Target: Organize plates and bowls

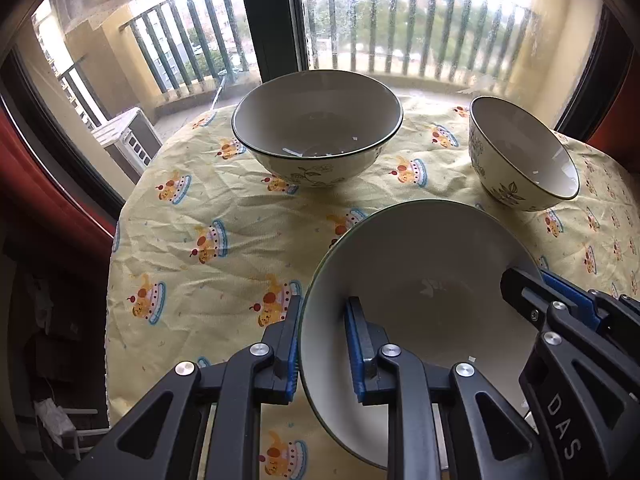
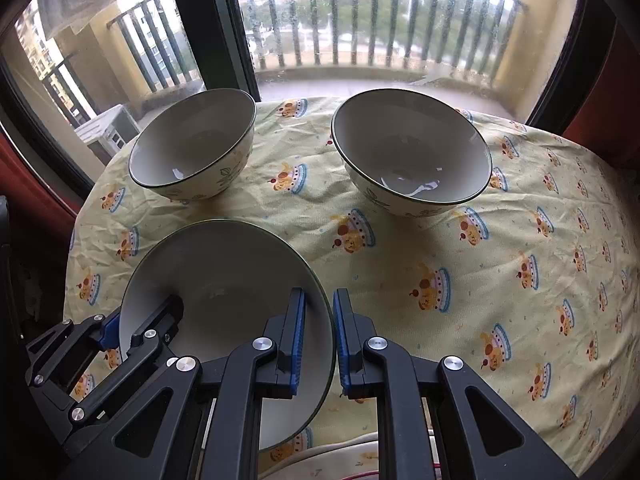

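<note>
A wide cream bowl [image 1: 420,264] with a dark green rim sits nearest me on the cloth-covered table, and both grippers hold it. My left gripper [image 1: 324,348] is shut on its left rim, one blue pad outside and one inside. My right gripper [image 2: 320,336] is shut on the opposite rim of the same bowl [image 2: 224,264]. Each gripper shows in the other's view: the right gripper [image 1: 538,286] and the left gripper [image 2: 138,318]. Two more floral bowls stand farther back: a large one [image 1: 316,120] [image 2: 412,148] and a smaller one [image 1: 524,152] [image 2: 192,144].
The round table wears a yellow cloth [image 1: 208,216] printed with cakes. It stands against a big window [image 1: 400,20] with a balcony railing outside. The cloth's left edge [image 1: 114,280] drops off close to the held bowl. A pale curved edge [image 2: 320,454] shows below the held bowl.
</note>
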`<move>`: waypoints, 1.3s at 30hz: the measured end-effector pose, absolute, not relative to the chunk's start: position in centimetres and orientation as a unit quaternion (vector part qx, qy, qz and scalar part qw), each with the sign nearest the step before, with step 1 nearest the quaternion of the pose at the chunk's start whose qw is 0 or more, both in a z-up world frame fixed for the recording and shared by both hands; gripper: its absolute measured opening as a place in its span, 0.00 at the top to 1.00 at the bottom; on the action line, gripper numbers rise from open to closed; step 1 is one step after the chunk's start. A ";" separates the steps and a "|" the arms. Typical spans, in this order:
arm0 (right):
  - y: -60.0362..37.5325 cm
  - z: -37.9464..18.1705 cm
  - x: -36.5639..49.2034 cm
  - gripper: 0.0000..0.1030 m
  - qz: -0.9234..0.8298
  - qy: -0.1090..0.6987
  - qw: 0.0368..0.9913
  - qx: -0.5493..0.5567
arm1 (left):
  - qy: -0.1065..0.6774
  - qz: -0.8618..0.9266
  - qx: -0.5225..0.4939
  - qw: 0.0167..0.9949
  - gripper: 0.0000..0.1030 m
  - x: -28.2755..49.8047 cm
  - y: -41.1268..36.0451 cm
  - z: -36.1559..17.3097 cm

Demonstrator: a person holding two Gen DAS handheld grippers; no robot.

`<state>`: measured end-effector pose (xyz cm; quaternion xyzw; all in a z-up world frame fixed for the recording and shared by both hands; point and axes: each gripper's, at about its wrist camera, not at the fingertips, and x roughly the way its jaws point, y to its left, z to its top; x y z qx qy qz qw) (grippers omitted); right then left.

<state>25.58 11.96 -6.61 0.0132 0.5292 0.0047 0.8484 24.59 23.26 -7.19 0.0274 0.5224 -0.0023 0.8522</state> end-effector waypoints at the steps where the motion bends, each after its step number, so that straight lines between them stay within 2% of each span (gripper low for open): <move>1: 11.8 -6.5 25.5 0.83 0.004 0.528 0.849 0.016 | 0.522 -0.003 0.028 0.853 0.82 24.5 23.2 -7.1; 11: 9.1 -4.4 24.0 0.83 -0.001 0.511 0.860 0.022 | 0.504 -0.013 0.033 0.863 0.82 23.1 20.0 -4.9; 26: -1.0 -1.0 19.1 0.83 -0.021 0.490 0.871 0.026 | 0.484 -0.027 0.032 0.874 0.82 18.8 9.9 -1.9; 39: -9.4 0.0 14.7 0.83 -0.020 0.485 0.874 0.029 | 0.482 -0.026 0.025 0.876 0.82 14.6 1.8 -1.6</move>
